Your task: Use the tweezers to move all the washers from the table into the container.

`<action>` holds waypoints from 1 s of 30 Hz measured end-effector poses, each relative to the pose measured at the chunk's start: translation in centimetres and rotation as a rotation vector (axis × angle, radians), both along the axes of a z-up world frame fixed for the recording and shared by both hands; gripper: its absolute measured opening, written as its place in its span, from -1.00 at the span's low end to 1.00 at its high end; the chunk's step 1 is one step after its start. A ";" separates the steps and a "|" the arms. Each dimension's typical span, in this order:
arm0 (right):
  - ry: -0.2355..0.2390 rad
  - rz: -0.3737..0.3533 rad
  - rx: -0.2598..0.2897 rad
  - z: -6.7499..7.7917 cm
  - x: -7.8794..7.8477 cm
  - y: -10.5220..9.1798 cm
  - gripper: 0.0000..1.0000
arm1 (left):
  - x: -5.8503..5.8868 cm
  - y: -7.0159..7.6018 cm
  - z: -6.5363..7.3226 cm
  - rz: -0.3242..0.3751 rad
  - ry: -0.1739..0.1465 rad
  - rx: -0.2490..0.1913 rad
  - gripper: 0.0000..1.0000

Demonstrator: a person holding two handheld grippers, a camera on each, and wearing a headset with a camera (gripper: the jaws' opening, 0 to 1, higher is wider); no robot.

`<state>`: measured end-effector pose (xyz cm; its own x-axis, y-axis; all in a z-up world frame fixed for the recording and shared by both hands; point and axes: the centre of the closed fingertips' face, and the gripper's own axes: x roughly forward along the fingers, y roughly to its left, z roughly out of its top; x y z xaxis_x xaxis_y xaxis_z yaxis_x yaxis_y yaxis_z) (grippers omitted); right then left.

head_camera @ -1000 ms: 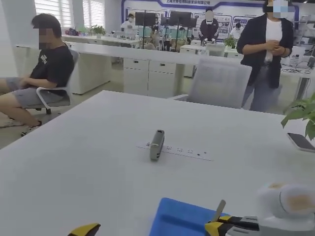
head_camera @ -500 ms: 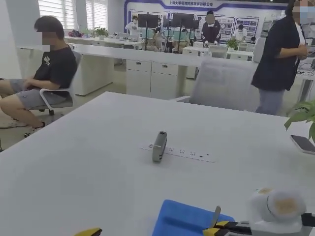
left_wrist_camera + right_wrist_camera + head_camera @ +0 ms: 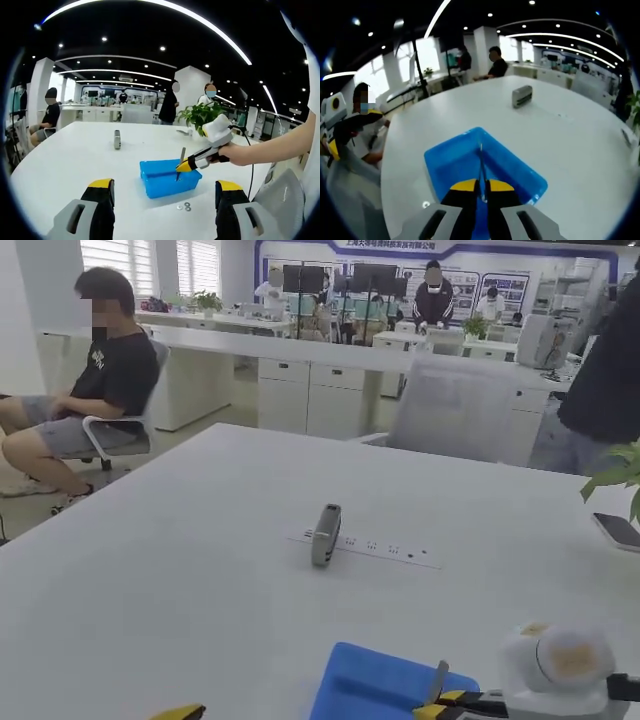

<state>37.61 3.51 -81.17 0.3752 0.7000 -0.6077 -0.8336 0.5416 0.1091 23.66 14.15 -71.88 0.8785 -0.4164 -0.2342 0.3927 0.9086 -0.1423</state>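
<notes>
Washers (image 3: pixel 187 206): two in the left gripper view, flat on the desk (image 3: pixel 200 570), just beside the near wall of the container (image 3: pixel 452 160), not touching it. So at least two are left to move.

Container: blue, open-topped, on the near part of the desk. In the right gripper view the floor that shows looks bare blue. I can't make out any washer inside, so I can't confirm any as done.

Tweezers (image 3: pixel 481 165): clamped in the right tool (image 3: pixel 482 186), whose jaws are clenched tight on the tweezer body. The tips point down over the container's inside. Whether they carry a washer is too small to tell.

Left tool (image 3: pixel 164 185): jaws spread wide, nothing in them. It sits on the near left, aimed at the container and the washers.

My read: early or mid task. If the tips carry a washer, the drop into the container is next. If not, it's out over the near wall to the two washers beside it.

Farther out: a grey block (image 3: pixel 325 534) on the far middle of the desk, well apart from the work.
</notes>
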 end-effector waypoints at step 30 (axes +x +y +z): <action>-0.028 0.004 0.051 2.6 -1.1 -0.1 -0.94 | -0.1 -0.1 -0.3 -0.010 -0.016 0.027 0.65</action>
